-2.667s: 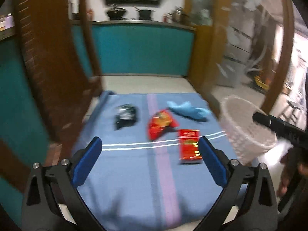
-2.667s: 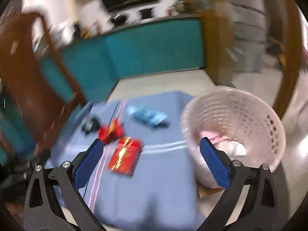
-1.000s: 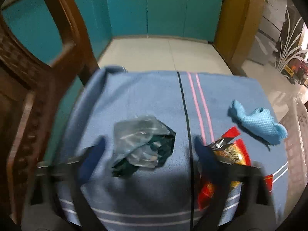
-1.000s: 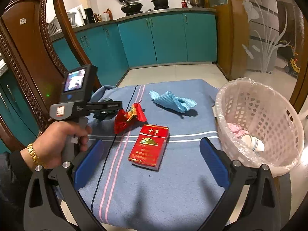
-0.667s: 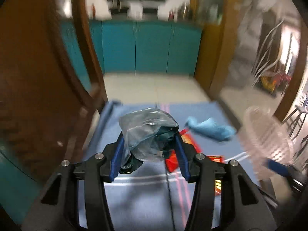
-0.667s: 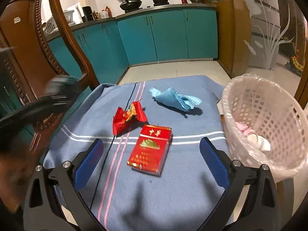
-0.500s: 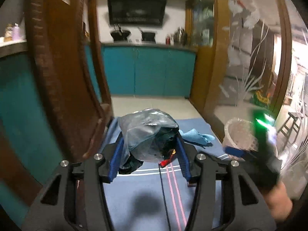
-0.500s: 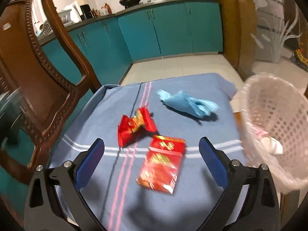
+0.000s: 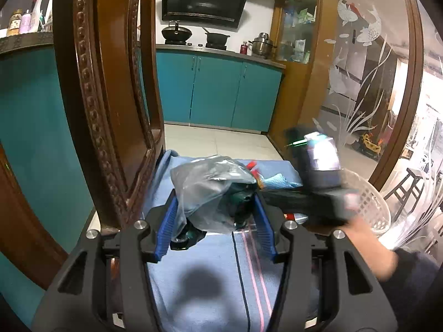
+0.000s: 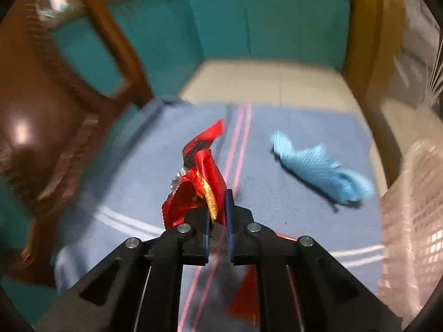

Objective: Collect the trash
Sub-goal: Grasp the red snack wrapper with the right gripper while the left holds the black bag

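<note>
Both of my grippers carry trash above the blue cloth.

From the largest down: I see the white basket at the cloth's right edge, then the crumpled grey plastic bag clamped between the blue pads of my left gripper and lifted off the cloth. A light blue rag lies loose on the cloth near the basket. My right gripper is closing, its jaws nearly together and pinching the red snack wrapper.
</note>
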`<state>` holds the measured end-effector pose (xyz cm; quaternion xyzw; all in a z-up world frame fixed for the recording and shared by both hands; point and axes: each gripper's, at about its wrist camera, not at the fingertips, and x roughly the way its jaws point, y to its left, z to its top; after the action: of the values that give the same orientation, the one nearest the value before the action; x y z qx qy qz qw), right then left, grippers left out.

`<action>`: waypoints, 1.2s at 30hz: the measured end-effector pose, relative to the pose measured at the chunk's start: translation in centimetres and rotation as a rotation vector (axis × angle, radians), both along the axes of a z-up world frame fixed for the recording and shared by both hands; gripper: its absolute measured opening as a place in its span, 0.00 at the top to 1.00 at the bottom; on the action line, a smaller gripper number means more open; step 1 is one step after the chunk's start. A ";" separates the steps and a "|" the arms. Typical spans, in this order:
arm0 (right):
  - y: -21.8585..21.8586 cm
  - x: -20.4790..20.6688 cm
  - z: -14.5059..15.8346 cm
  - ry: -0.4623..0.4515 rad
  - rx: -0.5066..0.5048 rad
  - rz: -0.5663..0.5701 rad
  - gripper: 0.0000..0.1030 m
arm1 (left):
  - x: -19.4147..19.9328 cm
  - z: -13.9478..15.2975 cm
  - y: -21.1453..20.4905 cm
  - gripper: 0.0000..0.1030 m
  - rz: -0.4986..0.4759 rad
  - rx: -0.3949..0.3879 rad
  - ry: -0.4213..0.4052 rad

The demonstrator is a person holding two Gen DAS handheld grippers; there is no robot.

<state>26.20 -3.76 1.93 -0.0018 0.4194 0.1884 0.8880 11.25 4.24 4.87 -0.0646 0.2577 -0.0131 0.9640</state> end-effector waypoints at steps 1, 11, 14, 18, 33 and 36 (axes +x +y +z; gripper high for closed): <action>-1.0 -2.3 1.5 -0.047 0.018 0.009 0.90 | -0.2 -0.1 -0.1 0.49 -0.002 0.005 0.000; -9.7 -12.7 3.5 -0.160 0.110 -0.072 0.90 | 0.4 -1.9 -3.8 0.48 -0.058 0.076 0.048; -9.9 -12.5 2.9 -0.144 0.100 -0.070 0.90 | 0.6 -2.5 -4.8 0.48 -0.068 0.092 0.059; -9.7 -12.8 3.1 -0.150 0.096 -0.066 0.90 | 1.1 -3.2 -5.3 0.48 -0.070 0.083 0.087; -8.3 -12.7 2.6 -0.129 0.073 -0.027 0.89 | 1.3 -4.0 -4.5 0.47 -0.044 0.093 0.109; -8.0 -12.8 2.4 -0.127 0.065 -0.023 0.89 | 1.2 -3.9 -4.5 0.47 -0.043 0.091 0.106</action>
<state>13.44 -11.80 4.34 0.0197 0.3557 0.1913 0.9146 12.48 -0.29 0.97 -0.0156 0.3101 -0.0186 0.9504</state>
